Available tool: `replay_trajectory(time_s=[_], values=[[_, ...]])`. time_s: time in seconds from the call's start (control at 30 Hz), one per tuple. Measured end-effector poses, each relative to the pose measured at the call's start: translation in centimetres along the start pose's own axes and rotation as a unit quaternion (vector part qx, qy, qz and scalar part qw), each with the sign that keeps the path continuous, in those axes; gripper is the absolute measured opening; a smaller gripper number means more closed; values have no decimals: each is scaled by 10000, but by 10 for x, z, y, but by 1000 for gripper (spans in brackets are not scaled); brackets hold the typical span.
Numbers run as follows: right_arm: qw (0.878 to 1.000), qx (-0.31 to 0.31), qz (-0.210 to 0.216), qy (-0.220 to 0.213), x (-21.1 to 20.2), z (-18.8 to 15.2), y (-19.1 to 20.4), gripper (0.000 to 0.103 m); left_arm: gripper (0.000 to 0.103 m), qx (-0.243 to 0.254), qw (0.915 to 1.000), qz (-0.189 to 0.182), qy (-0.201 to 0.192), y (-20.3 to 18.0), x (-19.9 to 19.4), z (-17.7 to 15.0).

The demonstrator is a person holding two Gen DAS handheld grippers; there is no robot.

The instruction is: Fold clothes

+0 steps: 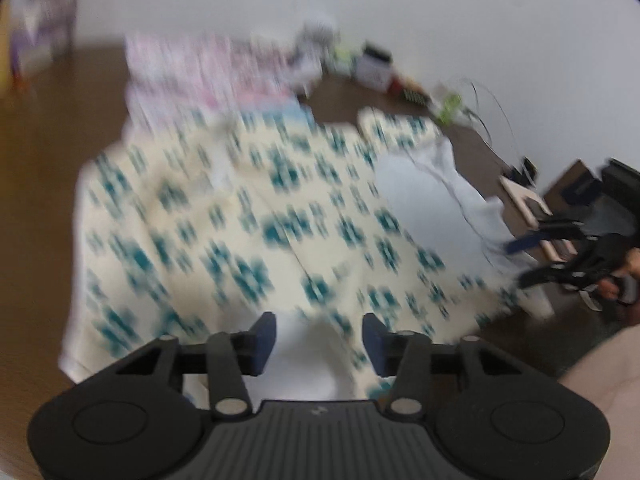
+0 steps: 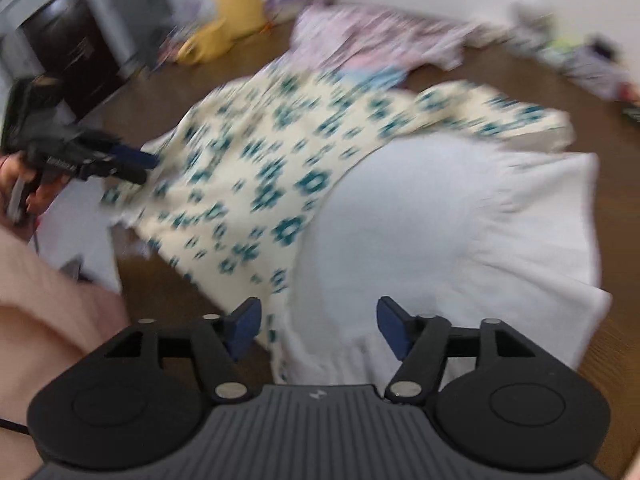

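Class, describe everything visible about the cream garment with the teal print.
The garment is soft cream cloth with a repeating teal flower-like print, blurred here. It lies spread on the brown floor, partly turned back so its plain white inside shows. A pink patterned cloth lies at its far edge. Neither open gripper grips it.

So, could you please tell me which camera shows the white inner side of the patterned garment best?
The right wrist view: the white inner side fills the frame's centre, turned up beside the teal-patterned face. The left wrist view shows only a narrow white strip at the garment's right edge.
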State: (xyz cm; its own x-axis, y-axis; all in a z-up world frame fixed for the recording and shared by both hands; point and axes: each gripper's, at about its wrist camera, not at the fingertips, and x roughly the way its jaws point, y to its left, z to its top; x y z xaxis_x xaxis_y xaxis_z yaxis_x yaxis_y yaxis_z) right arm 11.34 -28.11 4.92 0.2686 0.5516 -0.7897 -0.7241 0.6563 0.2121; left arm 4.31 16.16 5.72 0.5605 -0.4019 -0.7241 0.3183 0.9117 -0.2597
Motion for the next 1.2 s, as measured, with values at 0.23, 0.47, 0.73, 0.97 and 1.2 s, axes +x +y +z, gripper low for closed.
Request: replay_trajectory(time_s=[0.23,0.47,0.73,0.97,1.2], values=[[9983,215,-527,-154,-35,-52,2,67,41,845,9963,-92,-133,-43,22,13],[9947,-429,-903,228,-22,-81,26,52,14,1535,9869,44,486,-83,68,1],[9867,-1017,-1236,267,-21,-75,27,5,14,1843,9807,385,534,-90,71,-18],[9912,-487,-1194,292,-20,-25,-31,5,14,2028,9766,518,487,-96,70,-24],[9932,167,-997,580,10,-17,-72,12,14,1940,9786,527,436,-95,69,-25]])
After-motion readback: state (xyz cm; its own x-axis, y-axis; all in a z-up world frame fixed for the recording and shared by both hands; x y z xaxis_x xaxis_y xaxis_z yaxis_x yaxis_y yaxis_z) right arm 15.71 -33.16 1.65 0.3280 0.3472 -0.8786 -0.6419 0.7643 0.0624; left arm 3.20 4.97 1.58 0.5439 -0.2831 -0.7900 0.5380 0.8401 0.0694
